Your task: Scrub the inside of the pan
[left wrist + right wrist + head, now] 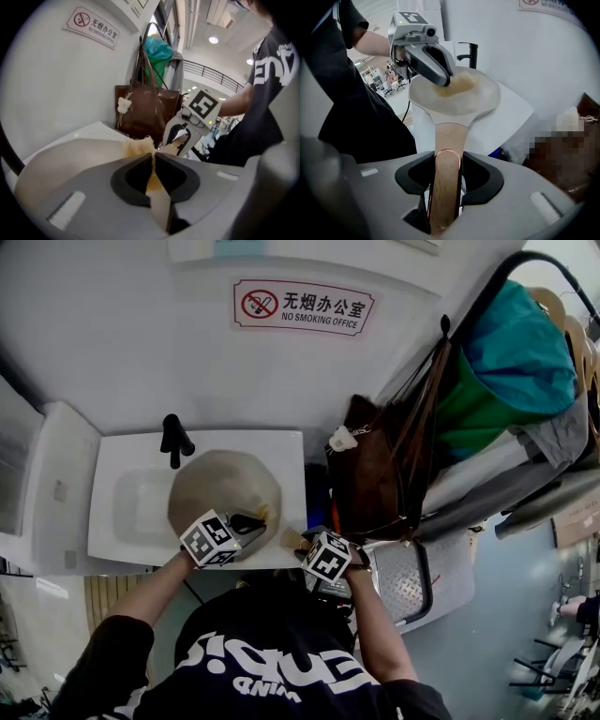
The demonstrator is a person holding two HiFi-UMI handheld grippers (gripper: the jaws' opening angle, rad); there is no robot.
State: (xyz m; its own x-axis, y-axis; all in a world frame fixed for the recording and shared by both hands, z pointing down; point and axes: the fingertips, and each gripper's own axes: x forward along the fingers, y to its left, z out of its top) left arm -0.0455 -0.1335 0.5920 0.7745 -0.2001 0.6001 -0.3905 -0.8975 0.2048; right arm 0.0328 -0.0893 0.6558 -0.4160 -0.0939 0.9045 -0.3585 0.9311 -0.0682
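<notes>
Seemingly the scrubbing is only getting under way: the scrubbing pad (458, 86) is sitting inside the pan (220, 486), but no suds or water are showing, and the pale inside is looking much the same all over, so I am judging that most of the surface is waiting to be worked. Nearest the person, the right tongs (447, 159) are clenching the pan's wooden handle (449, 136), the pads pressing on both of its sides and steadying the pan. A little further out, the left tongs (153, 157) are clenched nearly together on the thin stem of the scrubbing pad, and they are pointing down into the pan, pressing the pad's fluffy end against the inside close to the handle side. The pan itself is hanging over the right part of the white sink (131, 512), its open side facing up. Beyond it the black tap (173, 439) is standing against the wall, with no water running that I can see.
</notes>
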